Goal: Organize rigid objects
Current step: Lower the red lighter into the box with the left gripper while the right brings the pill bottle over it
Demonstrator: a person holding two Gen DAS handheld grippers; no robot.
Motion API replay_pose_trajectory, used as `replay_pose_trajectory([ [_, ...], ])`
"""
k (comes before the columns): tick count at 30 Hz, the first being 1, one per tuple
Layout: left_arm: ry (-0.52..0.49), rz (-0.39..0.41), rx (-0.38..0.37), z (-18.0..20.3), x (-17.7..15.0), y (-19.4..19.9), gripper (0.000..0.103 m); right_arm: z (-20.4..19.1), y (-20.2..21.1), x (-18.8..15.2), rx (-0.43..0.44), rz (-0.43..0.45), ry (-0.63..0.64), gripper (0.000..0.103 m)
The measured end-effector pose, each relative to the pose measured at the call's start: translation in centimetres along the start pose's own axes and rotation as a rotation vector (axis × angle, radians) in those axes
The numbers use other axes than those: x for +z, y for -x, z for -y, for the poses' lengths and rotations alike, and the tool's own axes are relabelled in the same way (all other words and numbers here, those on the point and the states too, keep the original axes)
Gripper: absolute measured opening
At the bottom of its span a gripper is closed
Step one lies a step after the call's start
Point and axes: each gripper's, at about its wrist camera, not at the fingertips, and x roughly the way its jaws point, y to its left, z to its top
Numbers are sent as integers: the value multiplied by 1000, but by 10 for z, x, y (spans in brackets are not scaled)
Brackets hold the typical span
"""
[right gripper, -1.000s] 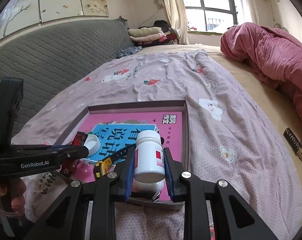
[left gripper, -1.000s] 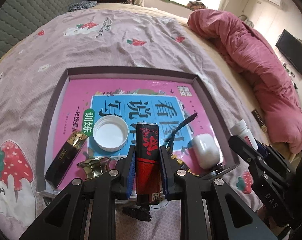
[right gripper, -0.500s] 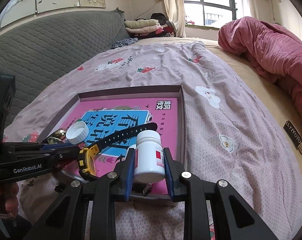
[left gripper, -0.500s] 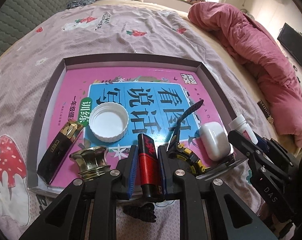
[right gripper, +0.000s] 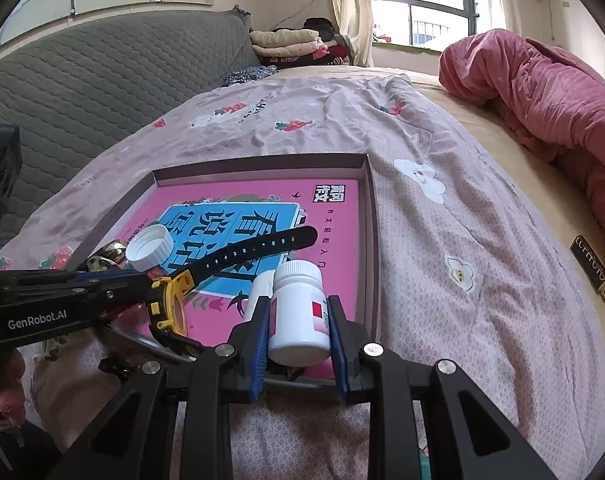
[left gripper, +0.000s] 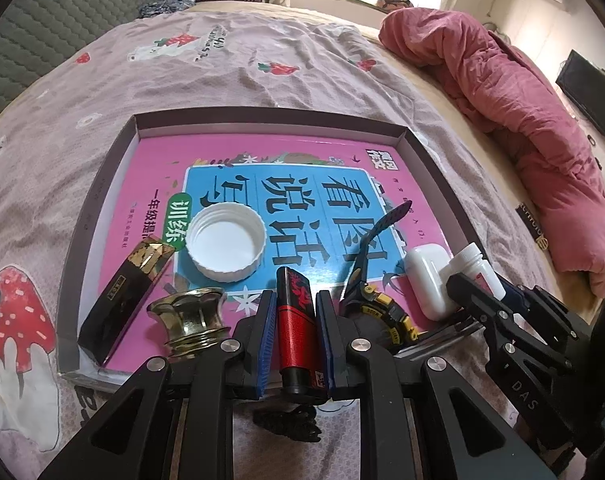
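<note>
Across the bed lies a crinkled mauve sheet (left gripper: 230, 72) printed with strawberries and bears, with a bunched pink quilt (left gripper: 514, 92) along its far side. On the sheet sits a shallow rectangular cardboard tray (left gripper: 102, 188) with thin upright walls, its floor covered by a glossy pink and blue book cover (left gripper: 302, 184).

Left gripper (left gripper: 293, 330): black frame, ribbed blue pads, closed firmly on a slim red and black lighter (left gripper: 294, 320) at the tray's near edge; the lighter's lower end is hidden behind the frame.

Right gripper (right gripper: 300, 332): clamped on a smooth white plastic pill bottle (right gripper: 298, 312) with a red label patch, held over the tray's near right corner; label text unreadable.

Lying in the tray:
- black rectangular box with a gold end (left gripper: 126, 300);
- wristwatch with yellow bezel and perforated black strap (right gripper: 238, 256), its face partly hidden;
- rounded white earbud case (left gripper: 430, 280), partly behind the right gripper;
- ribbed white bottle cap (left gripper: 225, 246), open side up;
- flared brass knob (left gripper: 192, 318).

A dark, crumpled item (left gripper: 290, 424) on the sheet below the left pads cannot be identified.
</note>
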Motion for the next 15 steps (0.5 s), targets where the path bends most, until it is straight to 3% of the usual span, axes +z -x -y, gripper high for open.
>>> replay_pose_trajectory([
  [10, 3, 4, 8, -10, -9, 5, 20, -12, -1, 1, -28, -4, 64, 27],
  [15, 4, 0, -24, -11, -10, 6, 20, -12, 0, 1, -20, -2, 59, 27],
])
